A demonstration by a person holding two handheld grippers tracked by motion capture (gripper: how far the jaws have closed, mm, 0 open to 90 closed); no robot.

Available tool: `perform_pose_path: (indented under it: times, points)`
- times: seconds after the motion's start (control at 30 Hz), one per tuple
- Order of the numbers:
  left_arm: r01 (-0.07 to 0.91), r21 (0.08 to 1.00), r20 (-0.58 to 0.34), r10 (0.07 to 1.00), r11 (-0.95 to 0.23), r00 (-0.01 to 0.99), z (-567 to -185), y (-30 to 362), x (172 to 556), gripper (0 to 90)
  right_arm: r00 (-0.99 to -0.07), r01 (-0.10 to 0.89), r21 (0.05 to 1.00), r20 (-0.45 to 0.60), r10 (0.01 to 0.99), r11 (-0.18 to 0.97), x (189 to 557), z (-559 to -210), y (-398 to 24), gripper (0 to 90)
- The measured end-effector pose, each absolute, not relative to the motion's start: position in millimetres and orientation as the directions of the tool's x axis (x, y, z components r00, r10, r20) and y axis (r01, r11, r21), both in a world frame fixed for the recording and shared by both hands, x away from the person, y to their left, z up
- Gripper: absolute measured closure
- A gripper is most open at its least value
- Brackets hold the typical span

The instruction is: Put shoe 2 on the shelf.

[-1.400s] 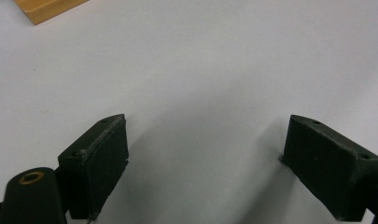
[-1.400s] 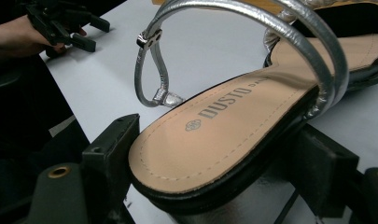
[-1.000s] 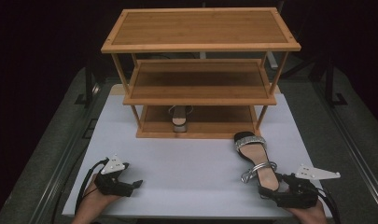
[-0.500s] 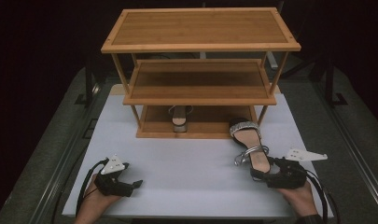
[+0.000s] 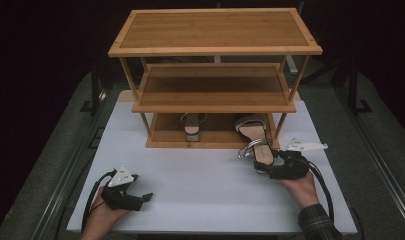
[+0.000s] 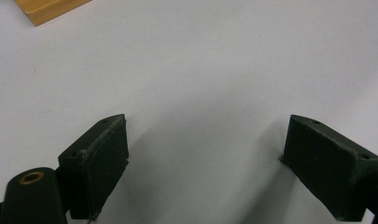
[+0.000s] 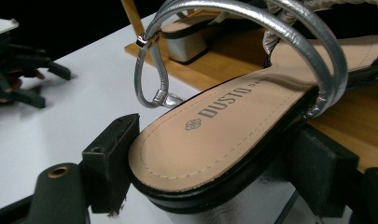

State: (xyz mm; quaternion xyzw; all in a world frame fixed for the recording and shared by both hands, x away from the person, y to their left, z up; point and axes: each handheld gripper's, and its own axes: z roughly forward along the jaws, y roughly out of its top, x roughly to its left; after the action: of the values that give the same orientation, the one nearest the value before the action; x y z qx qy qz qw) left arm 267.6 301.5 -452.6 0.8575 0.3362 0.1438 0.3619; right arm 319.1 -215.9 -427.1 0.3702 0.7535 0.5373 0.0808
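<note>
A silver-strapped sandal (image 5: 255,140) with a tan insole (image 7: 224,126) has its toe over the bottom shelf of the wooden rack (image 5: 215,50) and its heel out over the table. My right gripper (image 5: 266,170) is shut on that heel; the right gripper view shows the black jaws pressed against both sides of it. A matching sandal (image 5: 192,126) stands on the bottom shelf to the left, also visible as a silver block heel (image 7: 189,42). My left gripper (image 5: 146,198) rests on the white table near the front left, open, with bare table between its jaws (image 6: 205,154).
The three-tier rack stands at the back of the white table (image 5: 200,175); its top and middle shelves carry nothing. Dark floor and metal rails flank the table. A corner of the rack's base (image 6: 49,9) appears in the left gripper view.
My right gripper has carried the sandal away from the front right of the table toward the rack, so its toe now reaches the bottom shelf. The left gripper has stayed put.
</note>
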Motion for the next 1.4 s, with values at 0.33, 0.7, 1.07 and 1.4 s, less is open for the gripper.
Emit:
perform_pose_path:
  times: [0.33, 0.7, 1.07, 1.4]
  points:
    - [0.472, 0.718, 0.004, 0.681, -0.511, 0.732, -452.6, 301.5, 267.6, 13.0, -0.694, 0.459, 0.879, 0.264, 0.670, 0.129, 351.5, -427.4, -195.4, 22.9]
    - [0.471, 0.719, 0.005, 0.681, -0.511, 0.732, -452.8, 301.3, 267.6, 13.0, -0.672, 0.466, 0.881, 0.293, 0.680, 0.081, 390.5, -434.2, -161.5, 22.9]
    - [0.472, 0.718, 0.004, 0.681, -0.512, 0.732, -452.6, 301.4, 267.5, 13.0, -0.632, 0.500, 0.865, 0.342, 0.695, 0.029, 426.7, -452.3, -133.1, 22.9]
    - [0.472, 0.718, 0.004, 0.681, -0.511, 0.732, -452.6, 301.3, 267.4, 13.0, -0.617, 0.514, 0.857, 0.351, 0.704, 0.022, 448.7, -455.3, -115.7, 22.9]
